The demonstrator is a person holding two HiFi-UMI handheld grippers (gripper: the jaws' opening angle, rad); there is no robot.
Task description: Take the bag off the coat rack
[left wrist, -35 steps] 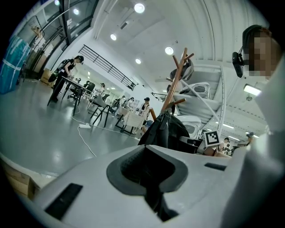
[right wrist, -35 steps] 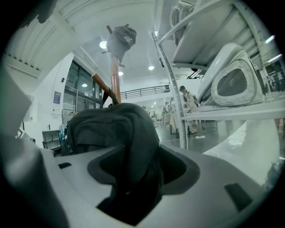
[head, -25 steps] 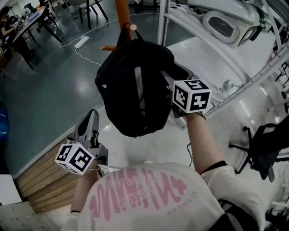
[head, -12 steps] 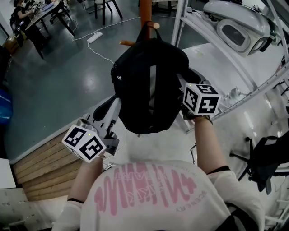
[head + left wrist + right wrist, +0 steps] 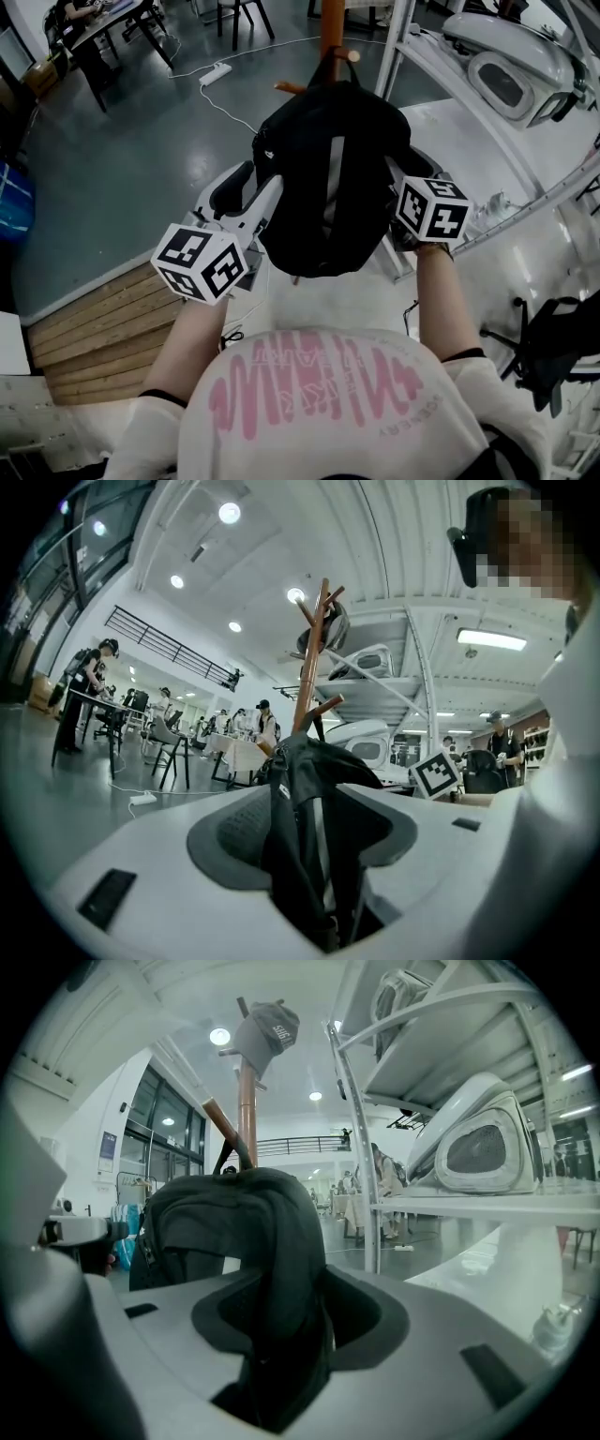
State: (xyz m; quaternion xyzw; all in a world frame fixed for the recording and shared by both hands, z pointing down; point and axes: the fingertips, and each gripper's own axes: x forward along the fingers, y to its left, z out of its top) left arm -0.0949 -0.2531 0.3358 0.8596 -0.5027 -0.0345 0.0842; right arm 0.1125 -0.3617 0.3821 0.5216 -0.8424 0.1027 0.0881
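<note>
A black backpack (image 5: 328,187) hangs by its top loop from a peg of the wooden coat rack (image 5: 333,23). At the bag's left side my left gripper (image 5: 248,192) has just been opening its jaws. In the left gripper view a fold of the bag (image 5: 309,836) stands between the wide-apart pads, with the rack (image 5: 314,658) behind. My right gripper (image 5: 403,180) is at the bag's right side and its jaws have just been closing. In the right gripper view they are shut on a thick fold of the bag (image 5: 253,1232).
A grey cap (image 5: 267,1026) tops the rack. White shelving (image 5: 506,75) with white shells stands close on the right, with a black office chair (image 5: 553,337) below it. A wooden platform (image 5: 84,328) lies at lower left. A power strip (image 5: 214,70) and tables are on the floor beyond.
My left gripper rose from low at the left up to the bag's left side and opened around it. The right gripper stayed on the bag.
</note>
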